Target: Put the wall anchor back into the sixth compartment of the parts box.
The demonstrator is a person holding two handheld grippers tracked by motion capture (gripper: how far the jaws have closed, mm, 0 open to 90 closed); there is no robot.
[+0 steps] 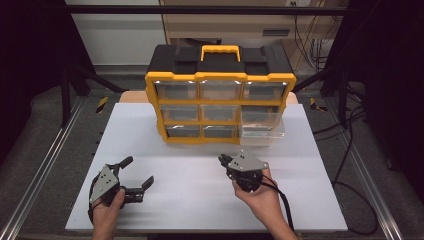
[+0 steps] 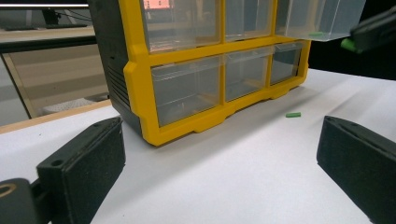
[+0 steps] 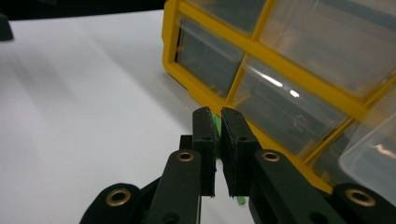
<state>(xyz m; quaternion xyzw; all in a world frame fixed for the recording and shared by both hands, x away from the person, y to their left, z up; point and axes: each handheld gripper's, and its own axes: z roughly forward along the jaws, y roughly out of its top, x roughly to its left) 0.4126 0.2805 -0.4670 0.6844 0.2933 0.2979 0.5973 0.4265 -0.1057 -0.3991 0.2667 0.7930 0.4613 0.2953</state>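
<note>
1. While the right gripper [image 3: 217, 122] pinches it with jaws nearly shut, the green strip [image 3: 217, 125] looks thin and flat.
2. Its long axis runs along the jaws, toward 12 o'clock, just before the organizer [image 3: 299, 88].
3. Left gripper [image 1: 137, 172] stands wide open, holding nothing.

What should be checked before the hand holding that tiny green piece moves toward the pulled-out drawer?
1. Green piece clamped between the right gripper fingers: ok.
2. Clear drawer pulled out of the yellow organizer: ok.
3. Drawer has room inside: cannot tell, though something green lies in it.
4. Left gripper open, resting apart from the organizer: ok.
5. Second green piece lying loose on the white table, to be collected: not ok.
</note>
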